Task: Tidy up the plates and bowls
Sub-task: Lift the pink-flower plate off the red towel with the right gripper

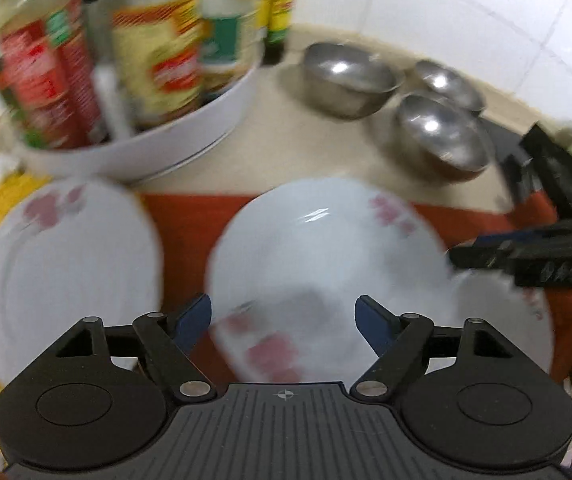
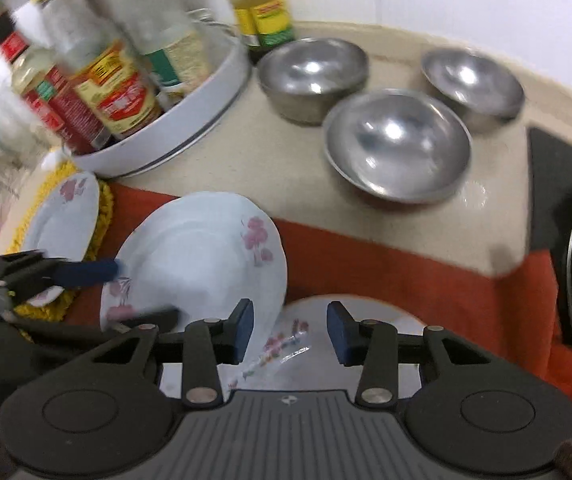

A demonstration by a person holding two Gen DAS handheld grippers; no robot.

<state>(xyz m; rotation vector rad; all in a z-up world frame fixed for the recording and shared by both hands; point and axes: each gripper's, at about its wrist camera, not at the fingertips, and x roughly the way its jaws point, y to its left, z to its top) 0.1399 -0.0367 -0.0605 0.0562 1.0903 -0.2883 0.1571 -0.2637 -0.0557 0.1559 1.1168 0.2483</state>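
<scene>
To stack cleanly, the tilted middle floral plate [image 2: 202,256], raised over the red cloth [image 2: 386,264], should settle level onto a neighbouring plate [image 1: 66,264]; the left gripper [image 1: 284,320] straddles its near rim part-spread, pads apparently not gripping, while the right gripper [image 2: 290,330] hangs narrowly parted, pinching nothing.

A white round tray [image 2: 206,108] of sauce bottles [image 2: 122,96] stands on the beige desk [image 2: 286,168], beside a red cloth [image 2: 386,272]

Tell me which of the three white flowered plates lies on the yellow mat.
The far-left plate lies on the yellow mat. The tilted middle plate and the plate nearest the right gripper are over the red cloth instead.
</scene>
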